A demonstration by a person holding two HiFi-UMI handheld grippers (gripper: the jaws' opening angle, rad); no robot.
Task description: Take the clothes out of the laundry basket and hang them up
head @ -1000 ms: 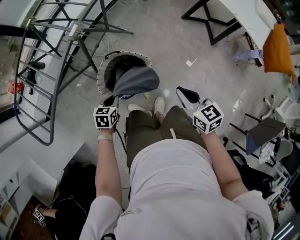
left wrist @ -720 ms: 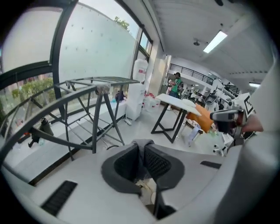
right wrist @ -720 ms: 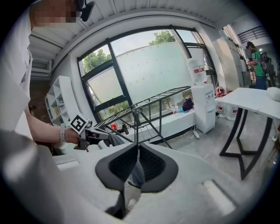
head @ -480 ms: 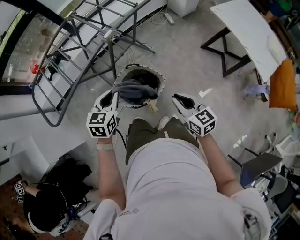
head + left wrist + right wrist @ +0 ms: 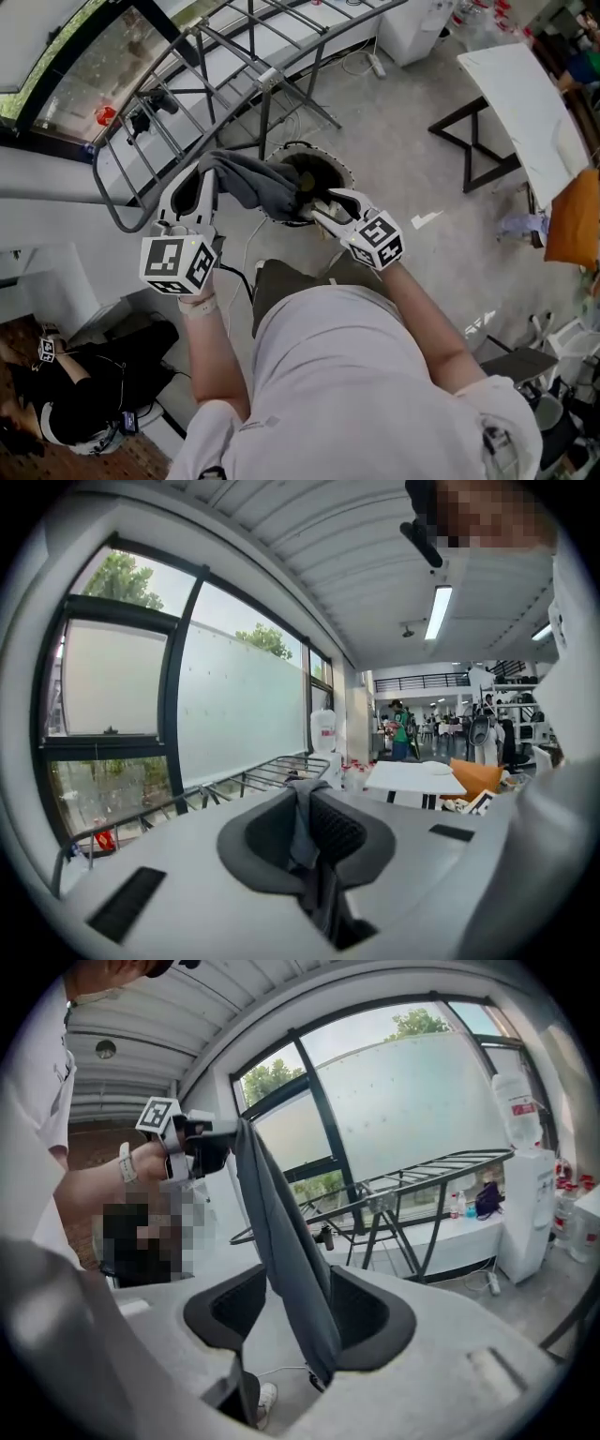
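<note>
The left gripper [image 5: 192, 187] was shut tight on one end of the grey cloth [image 5: 255, 181], holding it high above the rim of the laundry basket [image 5: 349, 175]. The right gripper [image 5: 325, 204] had just been opening its jaws — the cloth hung loose between them, not squeezed — likely so it could grab a second spot before the drying rack [image 5: 269, 75].

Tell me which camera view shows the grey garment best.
The right gripper view: the grey garment hangs from the left gripper down between the jaws of the right gripper, which have just been opening. The head view shows it bunched over the laundry basket; the left gripper view, only a pinched fold.
</note>
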